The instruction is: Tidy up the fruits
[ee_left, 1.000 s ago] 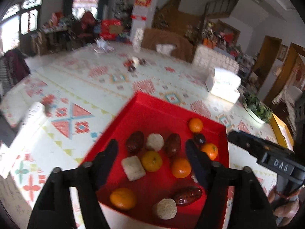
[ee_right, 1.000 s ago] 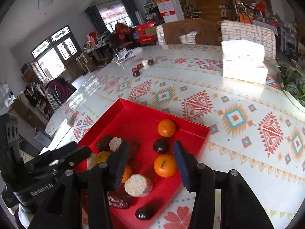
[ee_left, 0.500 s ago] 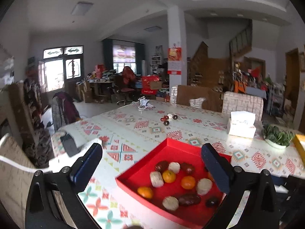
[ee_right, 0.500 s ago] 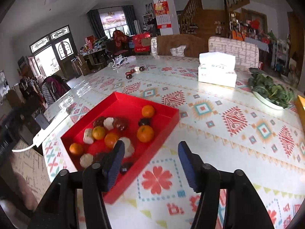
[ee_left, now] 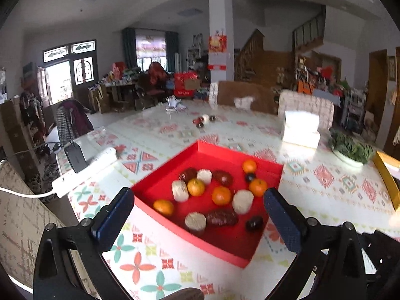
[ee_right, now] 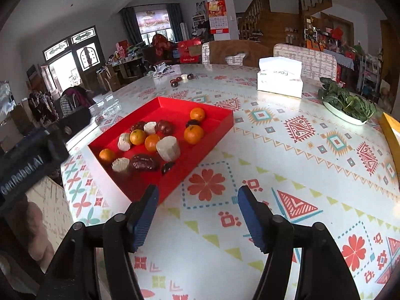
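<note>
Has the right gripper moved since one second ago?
Yes. The right gripper has pulled back off the red tray; it now hangs over the tablecloth, open.

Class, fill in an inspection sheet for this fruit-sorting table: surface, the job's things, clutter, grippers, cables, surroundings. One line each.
Surface: table under a patterned cloth, glossy.
Job's things: red tray holding five oranges, one at, pale cylindrical pieces, dark reddish fruits and small dark ones; all lie loose and mixed.
Clutter: tissue box, dish of greens, small fruit cluster at the far side, yellow box edge.
Grippers: left gripper open, empty, facing the tray; right gripper open, empty, beside the tray's near corner.
Cables: white power strip with a cord trailing off the table's edge.
Surroundings: chairs, staircase, crowded room.
</note>
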Demonstrator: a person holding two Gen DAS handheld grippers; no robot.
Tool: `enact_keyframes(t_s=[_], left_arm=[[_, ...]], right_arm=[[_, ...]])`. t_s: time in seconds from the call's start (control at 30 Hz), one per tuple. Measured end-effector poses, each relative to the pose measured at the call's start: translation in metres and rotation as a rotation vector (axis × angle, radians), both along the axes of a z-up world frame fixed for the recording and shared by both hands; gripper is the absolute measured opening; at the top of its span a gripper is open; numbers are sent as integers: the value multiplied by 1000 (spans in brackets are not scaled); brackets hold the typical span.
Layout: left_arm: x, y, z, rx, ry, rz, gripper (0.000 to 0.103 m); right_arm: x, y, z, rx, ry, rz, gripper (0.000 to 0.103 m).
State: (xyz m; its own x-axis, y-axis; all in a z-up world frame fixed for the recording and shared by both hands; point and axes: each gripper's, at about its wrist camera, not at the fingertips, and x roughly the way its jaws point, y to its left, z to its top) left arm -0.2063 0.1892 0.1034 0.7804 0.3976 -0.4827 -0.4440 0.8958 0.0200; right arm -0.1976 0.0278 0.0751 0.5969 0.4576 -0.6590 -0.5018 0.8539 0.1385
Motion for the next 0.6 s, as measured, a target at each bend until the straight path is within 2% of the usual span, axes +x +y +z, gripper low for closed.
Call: enact_keyframes(t_s=[0.37,0.6], left_arm=[[5,3,-19,-44,76,-21,103],[6,9,-24,-54,85,-16,103]], right_arm=[[-9,14,-7,-46,-9,30,75],[-10,27,-9,-65,-11,52,76]])
